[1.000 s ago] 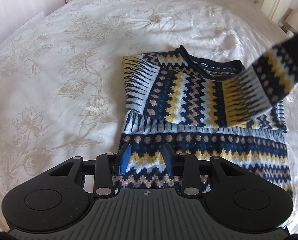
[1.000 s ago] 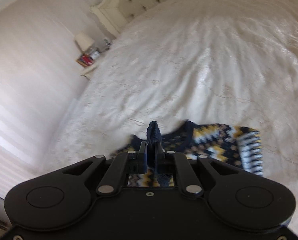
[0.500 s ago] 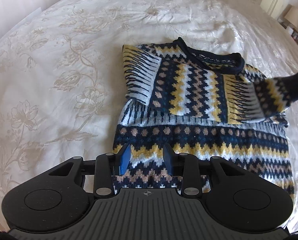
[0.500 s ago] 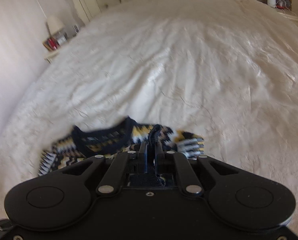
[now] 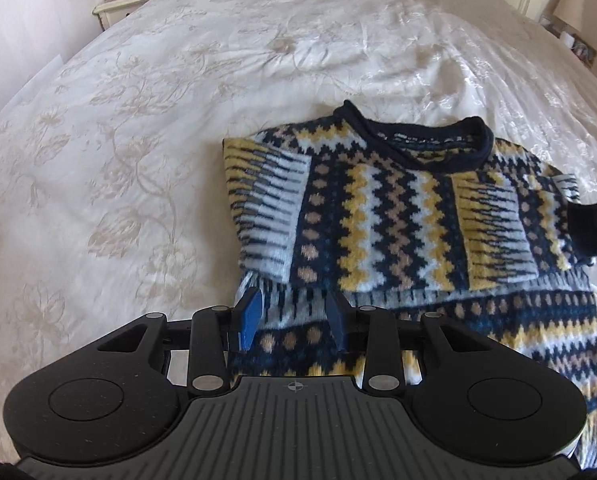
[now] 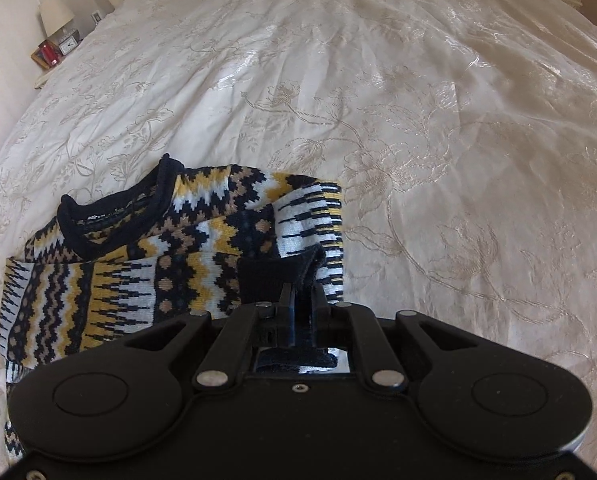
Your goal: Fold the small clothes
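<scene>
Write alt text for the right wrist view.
The right tongs, shut on the dark cuff of a patterned sweater, hold that sleeve over the garment's front. The sweater lies on a cream floral bedspread.

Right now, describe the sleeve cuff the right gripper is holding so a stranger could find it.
On the cream floral bedspread lies a zigzag-patterned knit sweater. At its edge nearest the right gripper, the folded-in sleeve ends in a cuff: plain dark navy, unlike the striped knit around it.

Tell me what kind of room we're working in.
A bedroom, most likely: the sweater lies on a large bed with a cream floral bedspread, a bedside table holds a clock, and a lamp stands beside the bed.
</scene>
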Demonstrator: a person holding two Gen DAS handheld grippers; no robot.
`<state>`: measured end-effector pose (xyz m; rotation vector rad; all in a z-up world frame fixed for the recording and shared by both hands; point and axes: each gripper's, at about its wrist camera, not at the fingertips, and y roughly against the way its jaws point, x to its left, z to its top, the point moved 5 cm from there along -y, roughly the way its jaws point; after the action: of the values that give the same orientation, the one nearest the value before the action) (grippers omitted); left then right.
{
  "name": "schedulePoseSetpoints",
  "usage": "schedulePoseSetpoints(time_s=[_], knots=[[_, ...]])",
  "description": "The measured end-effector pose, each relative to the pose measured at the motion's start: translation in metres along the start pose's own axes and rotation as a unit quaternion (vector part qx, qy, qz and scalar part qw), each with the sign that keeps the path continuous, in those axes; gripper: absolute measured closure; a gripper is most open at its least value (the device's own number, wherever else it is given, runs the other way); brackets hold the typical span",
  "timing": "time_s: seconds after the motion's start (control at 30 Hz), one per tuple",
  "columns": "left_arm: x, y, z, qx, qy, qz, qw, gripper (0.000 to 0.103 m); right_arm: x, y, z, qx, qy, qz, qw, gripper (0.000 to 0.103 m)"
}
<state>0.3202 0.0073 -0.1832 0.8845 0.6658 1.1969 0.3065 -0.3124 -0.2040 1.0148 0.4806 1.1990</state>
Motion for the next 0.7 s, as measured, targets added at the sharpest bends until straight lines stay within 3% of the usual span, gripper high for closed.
schedulePoseSetpoints(time_s=[0.23, 0.37, 0.43, 0.53, 0.63, 0.7], knots=[[-0.012, -0.044, 0.039, -0.02, -0.024, 0.013, 0.9994, 0.069, -0.003, -0.013, -0.004, 0.008, 0.002, -0.008, 1.0, 0.084], [-0.002, -0.079, 0.035, 0.022, -0.048, 0.051, 0.9973, 0.069, -0.005, -0.021, -0.003, 0.012, 0.001, -0.008, 1.0, 0.082], [0.01, -0.092, 0.027, 0.043, -0.049, 0.063, 0.9959, 0.062, -0.005, -0.023, -0.003, 0.012, 0.002, -0.006, 1.0, 0.081], [0.025, -0.094, 0.024, 0.039, -0.035, 0.06, 0.9968, 0.045, -0.005, -0.024, -0.003, 0.01, 0.005, -0.008, 1.0, 0.079], [0.031, -0.092, 0.023, 0.04, -0.029, 0.059, 0.997, 0.042, -0.007, -0.021, -0.003, -0.003, 0.002, -0.017, 1.0, 0.061], [0.032, -0.092, 0.023, 0.039, -0.024, 0.06, 0.9971, 0.041, -0.008, -0.018, -0.002, -0.012, -0.002, -0.021, 1.0, 0.058]])
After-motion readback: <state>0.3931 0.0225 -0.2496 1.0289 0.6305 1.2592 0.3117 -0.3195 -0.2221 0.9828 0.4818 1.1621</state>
